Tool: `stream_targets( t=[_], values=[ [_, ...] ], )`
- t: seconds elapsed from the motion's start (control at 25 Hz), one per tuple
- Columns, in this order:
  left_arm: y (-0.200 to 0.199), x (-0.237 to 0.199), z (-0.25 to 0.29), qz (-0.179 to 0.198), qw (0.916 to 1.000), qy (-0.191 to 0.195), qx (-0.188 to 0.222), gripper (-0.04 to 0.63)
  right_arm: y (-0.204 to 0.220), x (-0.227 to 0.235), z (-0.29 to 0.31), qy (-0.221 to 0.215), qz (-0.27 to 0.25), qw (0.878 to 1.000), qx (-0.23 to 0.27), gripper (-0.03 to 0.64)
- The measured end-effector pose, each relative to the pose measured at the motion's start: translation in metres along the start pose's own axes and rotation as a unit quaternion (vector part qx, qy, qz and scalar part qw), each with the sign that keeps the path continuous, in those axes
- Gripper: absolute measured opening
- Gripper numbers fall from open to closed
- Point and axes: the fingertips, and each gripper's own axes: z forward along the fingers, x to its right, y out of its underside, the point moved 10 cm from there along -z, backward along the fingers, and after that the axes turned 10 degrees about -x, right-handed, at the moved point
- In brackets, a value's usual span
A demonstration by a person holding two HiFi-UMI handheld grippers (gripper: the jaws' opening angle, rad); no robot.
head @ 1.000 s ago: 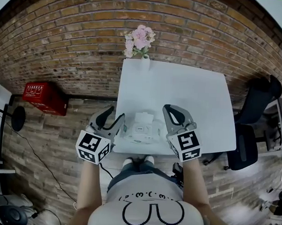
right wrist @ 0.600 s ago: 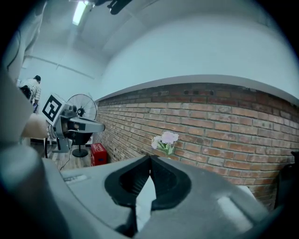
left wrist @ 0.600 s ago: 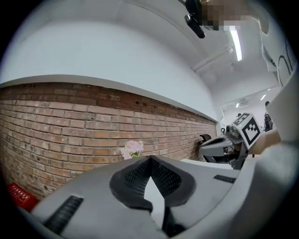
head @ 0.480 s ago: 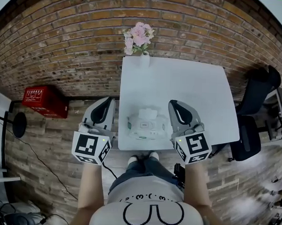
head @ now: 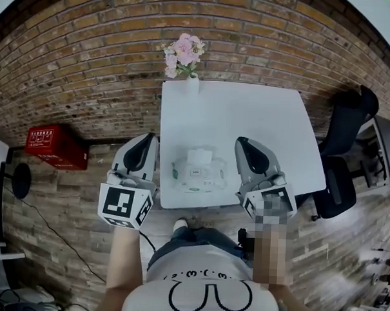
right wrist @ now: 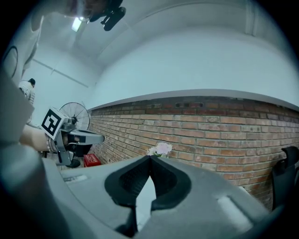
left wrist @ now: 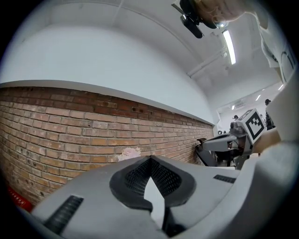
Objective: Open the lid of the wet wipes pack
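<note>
While I look down through the head view, the wet wipes pack (head: 197,173) lies on the white desk (head: 248,115) close to its near edge, right in front of me. It sits between my two grippers and neither one touches it. A white flap stands up at its far side; I take that for the lid swung open, though it is too small for me to be sure.

My left gripper (head: 147,143) hangs by the desk's left edge, well clear of the pack. In its own view the jaws meet at the tips with nothing between them, so it is closed and empty. My right gripper (head: 244,147) hangs on the other side of the pack, also apart from it. Its view shows the same: jaws together, nothing held. Both point level toward the brick wall (head: 89,63).

At the far edge of the desk, against that wall, stands a white vase of pink flowers (head: 182,54). On the floor to the left I see a red box (head: 55,147), and to the right of the desk a black chair (head: 343,158).
</note>
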Motion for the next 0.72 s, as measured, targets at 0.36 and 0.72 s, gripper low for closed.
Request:
stream_targets(
  t=[0.36, 0.72],
  values=[
    [-0.008, 0.015, -0.008, -0.007, 0.9997, -0.023, 0.007, -0.002, -0.006, 0.005, -0.009, -0.014, -0.023, 1.000, -0.009, -0.002],
    [-0.013, 0.021, -0.012, -0.004, 0.9993, -0.036, 0.003, -0.002, -0.005, 0.013, -0.017, -0.029, -0.020, 0.999, -0.002, -0.002]
  ],
)
